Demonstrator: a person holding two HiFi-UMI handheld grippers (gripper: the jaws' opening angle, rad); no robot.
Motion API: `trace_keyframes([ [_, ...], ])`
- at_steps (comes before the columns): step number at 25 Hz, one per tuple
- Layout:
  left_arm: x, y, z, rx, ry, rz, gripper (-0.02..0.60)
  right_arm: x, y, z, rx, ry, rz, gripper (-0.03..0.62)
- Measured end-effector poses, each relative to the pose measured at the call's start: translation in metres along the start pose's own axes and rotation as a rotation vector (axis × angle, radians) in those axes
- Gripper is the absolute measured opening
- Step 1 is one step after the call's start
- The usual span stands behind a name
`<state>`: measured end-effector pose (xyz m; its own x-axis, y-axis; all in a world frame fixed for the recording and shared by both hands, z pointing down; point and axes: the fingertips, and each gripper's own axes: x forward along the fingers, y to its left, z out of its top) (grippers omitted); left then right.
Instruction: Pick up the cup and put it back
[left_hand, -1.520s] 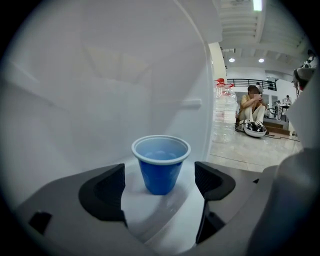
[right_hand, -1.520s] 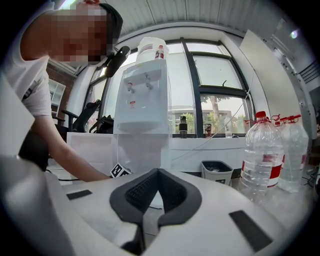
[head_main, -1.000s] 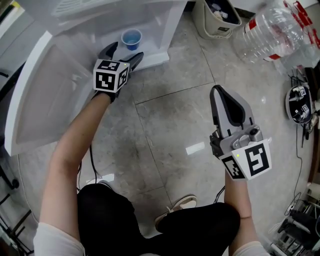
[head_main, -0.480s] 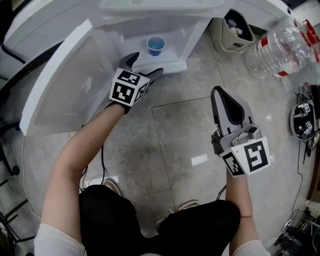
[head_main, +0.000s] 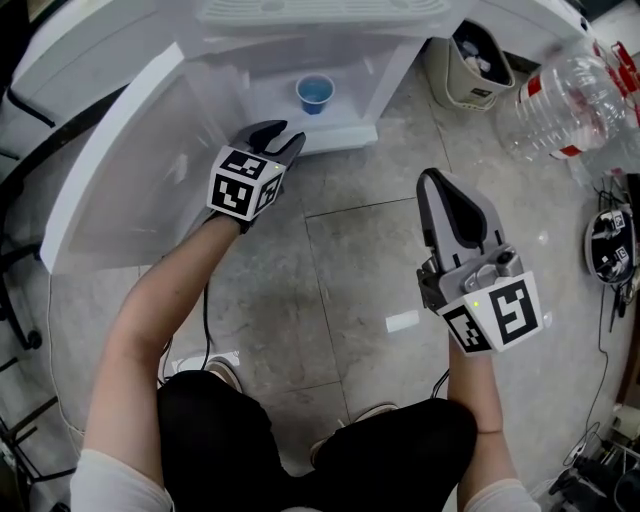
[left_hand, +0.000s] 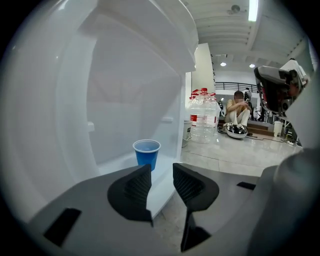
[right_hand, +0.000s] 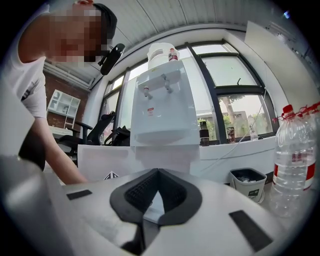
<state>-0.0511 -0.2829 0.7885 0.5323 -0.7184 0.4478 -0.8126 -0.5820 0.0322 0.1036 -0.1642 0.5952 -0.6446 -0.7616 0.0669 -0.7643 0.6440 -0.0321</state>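
As the left tongs (left_hand: 160, 174) close empty, the cup (left_hand: 146, 155) stands just beyond.

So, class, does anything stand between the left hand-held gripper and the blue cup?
Nothing visible does. The blue cup stands alone on the white ledge, straight ahead of the left hand-held gripper, with only bare ledge between. Its jaws have just been closing, with nothing between them.
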Motion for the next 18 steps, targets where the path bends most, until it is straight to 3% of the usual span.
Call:
trace_keyframes([
  [2,0.006,-0.004,-0.002,-0.008,0.002,-0.002,0.104,-0.003,-0.006,-0.003,0.009,0.003,-0.011,0.020],
  [7,0.019,-0.019,-0.006,-0.023,0.034,-0.049,0.038,-0.010,-0.025,-0.016,0.016,0.031,-0.044,0.020],
  [12,-0.002,-0.028,0.038,0.001,0.017,-0.006,0.025,-0.001,-0.045,0.017,0.056,0.014,-0.068,0.020],
  [18,-0.081,-0.065,0.088,-0.037,-0.008,-0.030,0.023,0.005,-0.008,0.070,0.025,0.082,-0.012,0.020],
])
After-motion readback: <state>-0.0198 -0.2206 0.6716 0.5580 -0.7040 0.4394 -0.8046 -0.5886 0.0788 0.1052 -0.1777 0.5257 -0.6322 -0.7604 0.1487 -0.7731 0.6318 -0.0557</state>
